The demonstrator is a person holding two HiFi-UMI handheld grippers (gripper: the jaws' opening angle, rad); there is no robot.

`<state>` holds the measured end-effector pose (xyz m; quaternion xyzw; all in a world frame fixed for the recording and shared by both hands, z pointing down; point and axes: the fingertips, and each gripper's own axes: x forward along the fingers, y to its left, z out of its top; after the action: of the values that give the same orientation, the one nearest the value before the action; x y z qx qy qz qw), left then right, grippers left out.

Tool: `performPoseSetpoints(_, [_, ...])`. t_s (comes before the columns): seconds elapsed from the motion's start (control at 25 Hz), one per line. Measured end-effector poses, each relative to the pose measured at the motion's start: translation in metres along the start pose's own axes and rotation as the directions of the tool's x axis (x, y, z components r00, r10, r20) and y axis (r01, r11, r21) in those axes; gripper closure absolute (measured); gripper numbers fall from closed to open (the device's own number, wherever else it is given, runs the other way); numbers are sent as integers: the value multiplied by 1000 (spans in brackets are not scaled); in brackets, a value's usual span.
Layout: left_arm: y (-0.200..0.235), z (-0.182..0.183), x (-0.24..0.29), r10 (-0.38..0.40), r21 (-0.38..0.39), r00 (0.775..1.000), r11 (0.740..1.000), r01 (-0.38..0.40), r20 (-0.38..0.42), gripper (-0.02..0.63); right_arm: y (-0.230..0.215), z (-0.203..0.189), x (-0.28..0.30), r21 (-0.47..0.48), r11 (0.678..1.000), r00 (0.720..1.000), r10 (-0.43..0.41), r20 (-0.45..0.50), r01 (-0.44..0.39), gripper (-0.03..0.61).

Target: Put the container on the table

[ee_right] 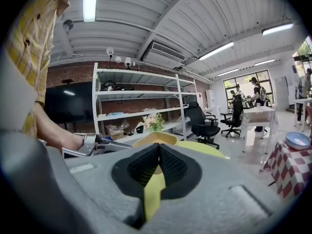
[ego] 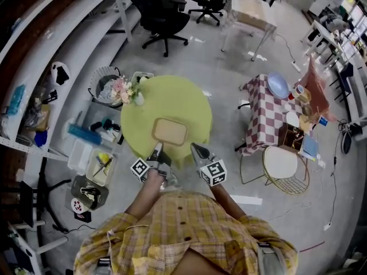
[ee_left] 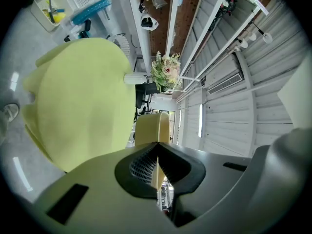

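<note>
Left gripper (ego: 156, 149) has its jaws together, pads meeting at the tip, nothing pinched. Its own view shows only a sliver of tan through the slit behind the tips, which is the container (ego: 170, 132) lying beyond them. Right gripper (ego: 195, 148) is the same: jaws closed on nothing, green showing through its slit.

Container is a shallow tan tray with rounded corners. It sits flat and open side up on the round green table (ego: 172, 93), on the person's side of the middle.

Both grippers hover over the near table edge, one to each side of the tray's near end, tips pointing at it. Left tip looks just beside the near-left corner; right tip is a little further off the near-right corner. The head view can't rule out contact at the left corner. The left gripper view shows the tray small and past the tips, so they are likely apart.

Judgement: placing looks done. Tray rests level and well in from the table rim, so it shouldn't tip off, and closed empty jaws fit a finished task. The two-sided stance suits a wide flat thing, since one gripper per side keeps it level.

Flowers in a white vase (ego: 127, 90) stand at the far-left table edge, well apart from the tray, so no risk there.
</note>
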<state>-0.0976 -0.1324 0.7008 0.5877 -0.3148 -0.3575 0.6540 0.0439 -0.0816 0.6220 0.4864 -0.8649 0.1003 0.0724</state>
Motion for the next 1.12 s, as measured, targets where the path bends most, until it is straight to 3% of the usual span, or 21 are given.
performPoseSetpoints(0.68, [3, 51, 34, 22, -19, 1000, 1000, -22, -10, 598, -15, 33, 59, 35, 999, 999, -34, 27, 33, 580])
performPoseSetpoints(1.12, [2, 53, 43, 8, -31, 999, 1000, -7, 47, 600, -22, 35, 77, -5, 999, 999, 39, 2, -39, 580])
